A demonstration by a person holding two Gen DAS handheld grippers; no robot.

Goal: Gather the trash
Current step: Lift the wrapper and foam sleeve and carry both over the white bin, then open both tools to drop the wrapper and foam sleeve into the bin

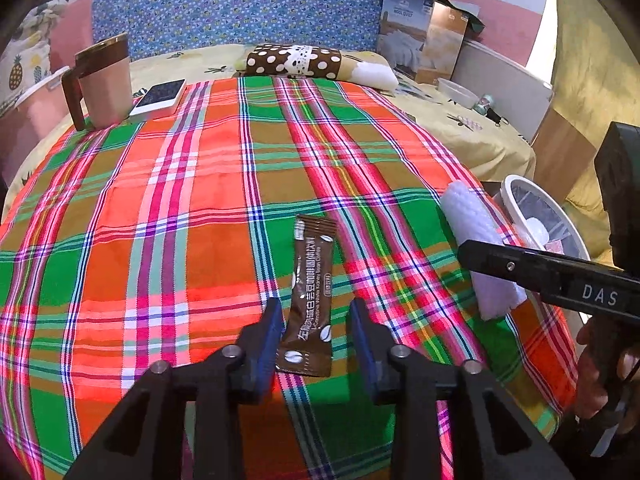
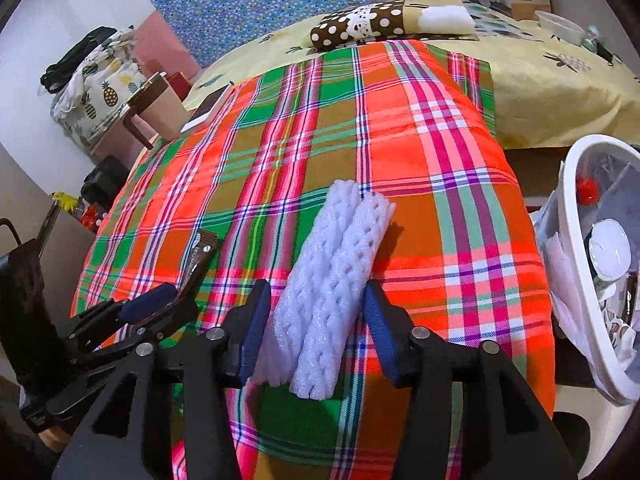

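A brown coffee sachet [image 1: 310, 300] lies flat on the plaid cloth [image 1: 200, 200]. My left gripper [image 1: 316, 312] is open, its blue-padded fingers on either side of the sachet's near half. White foam netting [image 2: 332, 284] lies on the cloth near the right edge. My right gripper [image 2: 316, 296] is open and straddles the netting's near end. The netting also shows in the left wrist view [image 1: 476, 236], with the right gripper's arm across it. The left gripper [image 2: 160, 300] and the sachet [image 2: 200, 256] show at the left of the right wrist view.
A white bin [image 2: 576, 280] with trash inside stands beside the cloth's right edge, also in the left wrist view [image 1: 512, 188]. A pink mug [image 1: 102, 84] and a phone [image 1: 160, 98] sit at the far left corner. A dotted pillow [image 1: 296, 60] lies at the back.
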